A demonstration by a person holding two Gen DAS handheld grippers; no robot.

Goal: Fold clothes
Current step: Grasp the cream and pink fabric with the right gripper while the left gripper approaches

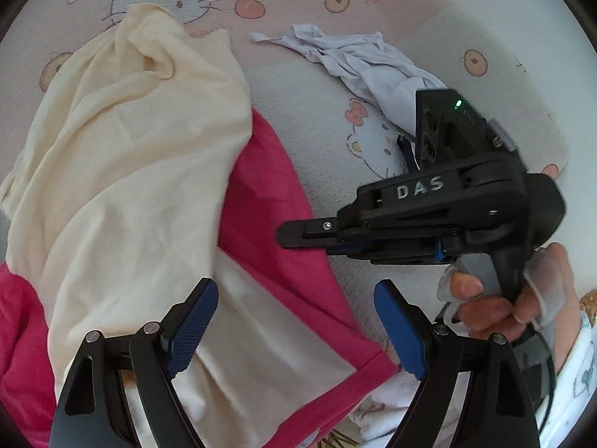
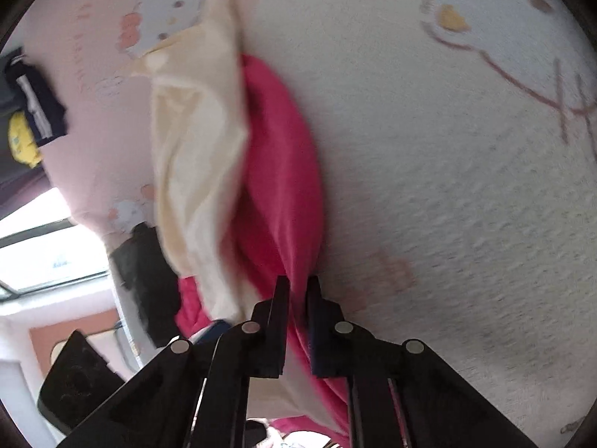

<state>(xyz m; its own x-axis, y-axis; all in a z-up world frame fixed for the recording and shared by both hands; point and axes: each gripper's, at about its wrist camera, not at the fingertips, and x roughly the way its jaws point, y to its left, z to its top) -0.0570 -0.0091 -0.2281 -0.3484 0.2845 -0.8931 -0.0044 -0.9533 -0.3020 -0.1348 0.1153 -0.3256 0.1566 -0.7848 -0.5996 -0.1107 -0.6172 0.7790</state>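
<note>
A cartoon-cat printed bedsheet carries the clothes; a cream garment lies over a pink garment, a white garment apart; right tongs pinch the pink fabric; left tongs released above

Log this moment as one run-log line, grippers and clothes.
left gripper: open over cream garment | right gripper: shut on pink garment | white garment: crumpled apart | stage: grasping
</note>
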